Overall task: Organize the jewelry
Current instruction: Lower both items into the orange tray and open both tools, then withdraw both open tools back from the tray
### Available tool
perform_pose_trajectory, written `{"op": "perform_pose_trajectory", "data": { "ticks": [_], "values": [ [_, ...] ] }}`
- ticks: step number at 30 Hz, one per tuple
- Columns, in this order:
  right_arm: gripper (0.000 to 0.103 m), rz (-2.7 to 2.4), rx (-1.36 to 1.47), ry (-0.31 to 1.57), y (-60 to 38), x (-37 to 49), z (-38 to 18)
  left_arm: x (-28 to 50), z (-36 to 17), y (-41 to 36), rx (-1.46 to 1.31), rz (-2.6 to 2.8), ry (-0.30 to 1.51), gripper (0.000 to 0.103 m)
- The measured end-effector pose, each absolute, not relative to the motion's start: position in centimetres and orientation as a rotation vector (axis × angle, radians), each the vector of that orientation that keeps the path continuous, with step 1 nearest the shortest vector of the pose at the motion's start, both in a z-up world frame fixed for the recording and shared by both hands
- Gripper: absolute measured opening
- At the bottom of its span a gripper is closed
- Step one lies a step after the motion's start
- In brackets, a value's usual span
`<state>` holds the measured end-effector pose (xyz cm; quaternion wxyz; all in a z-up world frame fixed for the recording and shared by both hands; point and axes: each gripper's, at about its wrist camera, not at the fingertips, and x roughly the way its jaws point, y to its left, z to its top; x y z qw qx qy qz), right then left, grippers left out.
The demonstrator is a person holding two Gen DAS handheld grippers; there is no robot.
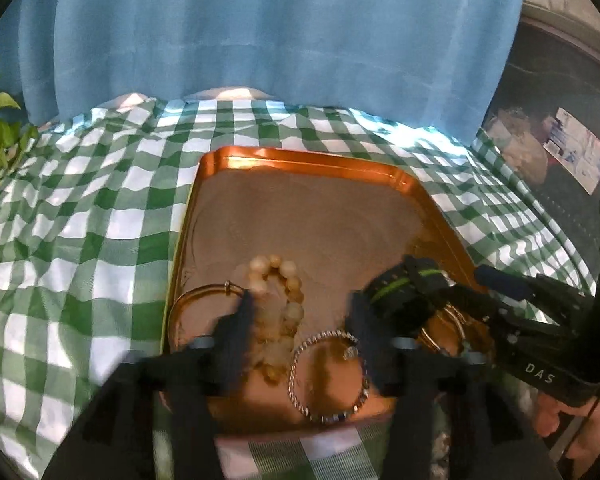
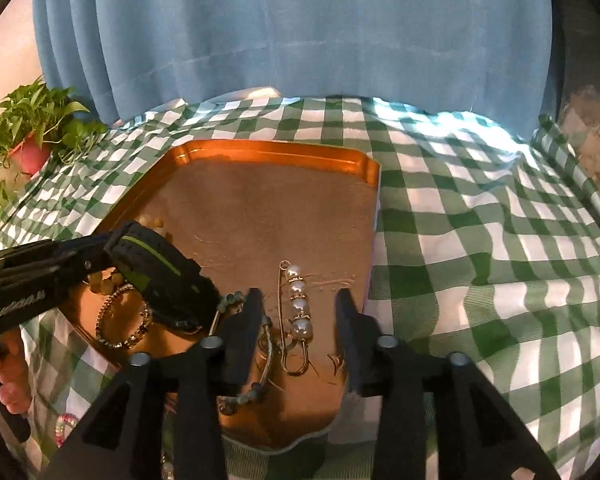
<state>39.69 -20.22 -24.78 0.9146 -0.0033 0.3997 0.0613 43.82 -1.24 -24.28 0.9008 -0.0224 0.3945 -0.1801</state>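
A copper tray (image 1: pixel 308 162) lies on a green checked cloth and holds jewelry. In the left wrist view my left gripper (image 1: pixel 300 304) is open over the tray's near end, above a cream bead bracelet (image 1: pixel 276 308) and a silver chain bracelet (image 1: pixel 328 376); a gold bangle (image 1: pixel 188 300) lies to the left. A black watch with a green stripe (image 1: pixel 404 284) lies by the right finger. In the right wrist view my right gripper (image 2: pixel 298 300) is open around a pearl pin (image 2: pixel 298 300) on the tray (image 2: pixel 268 152). A green bead bangle (image 2: pixel 256 360) lies under its left finger.
A blue curtain (image 2: pixel 292 32) hangs behind the table. A potted plant (image 2: pixel 36 128) stands at the far left. The checked cloth (image 2: pixel 480 240) spreads to the right of the tray. A pink bead bracelet (image 2: pixel 66 426) lies on the cloth near the tray's front left.
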Motion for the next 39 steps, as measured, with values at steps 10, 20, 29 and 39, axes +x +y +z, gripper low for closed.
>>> {"op": "perform_pose_trajectory", "data": {
  "ticks": [10, 20, 29, 39],
  "values": [
    [0.082, 0.095, 0.086, 0.795, -20.0, 33.0, -21.5, 35.9, -20.9, -0.8, -0.006, -0.263, 0.813, 0.083],
    [0.099, 0.100, 0.041, 0.776, -16.8, 22.9, -15.6, 23.9, -15.5, -0.4, 0.098, -0.014, 0.826, 0.092],
    [0.102, -0.010, 0.078, 0.793, -15.9, 14.9, -10.9, 13.9, -8.4, 2.3, -0.024, 0.007, 0.693, 0.092],
    [0.103, -0.012, 0.095, 0.633, -15.2, 6.6, -4.2, 5.2, -0.6, 2.2, 0.005, -0.098, 0.583, 0.092]
  ]
}}
